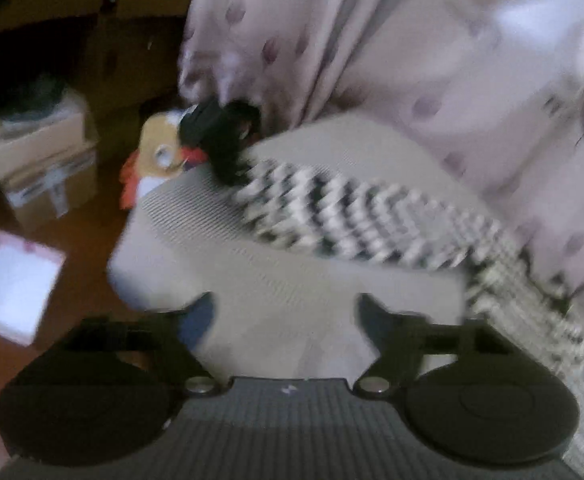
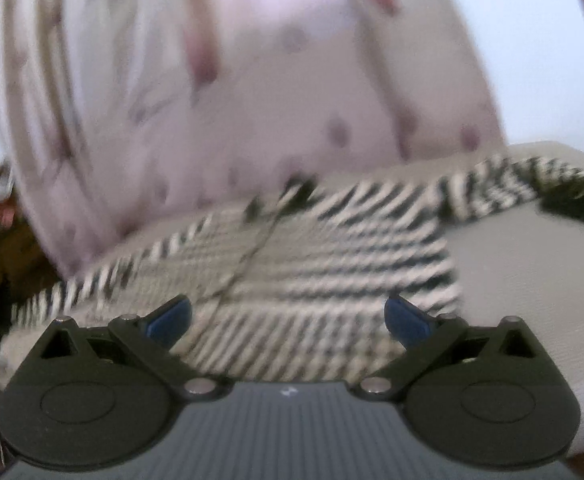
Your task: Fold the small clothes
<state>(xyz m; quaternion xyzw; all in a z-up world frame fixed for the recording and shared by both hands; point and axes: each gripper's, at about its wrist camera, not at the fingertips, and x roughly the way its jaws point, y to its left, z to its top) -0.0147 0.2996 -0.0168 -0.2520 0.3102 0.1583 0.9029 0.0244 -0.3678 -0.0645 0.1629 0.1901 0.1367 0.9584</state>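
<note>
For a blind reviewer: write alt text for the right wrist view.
The right gripper hovers with jaws open and empty over a black-and-white striped garment spread on a grey cushioned surface. A pale pink patterned curtain hangs behind; the image is motion-blurred.

left tongs (image 1: 285,316) | right tongs (image 2: 287,320) | black linkages, blue pads, silver pivot screws

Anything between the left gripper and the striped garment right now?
Only bare grey cushion, in the left wrist view, separates the open left gripper from the striped garment.
</note>
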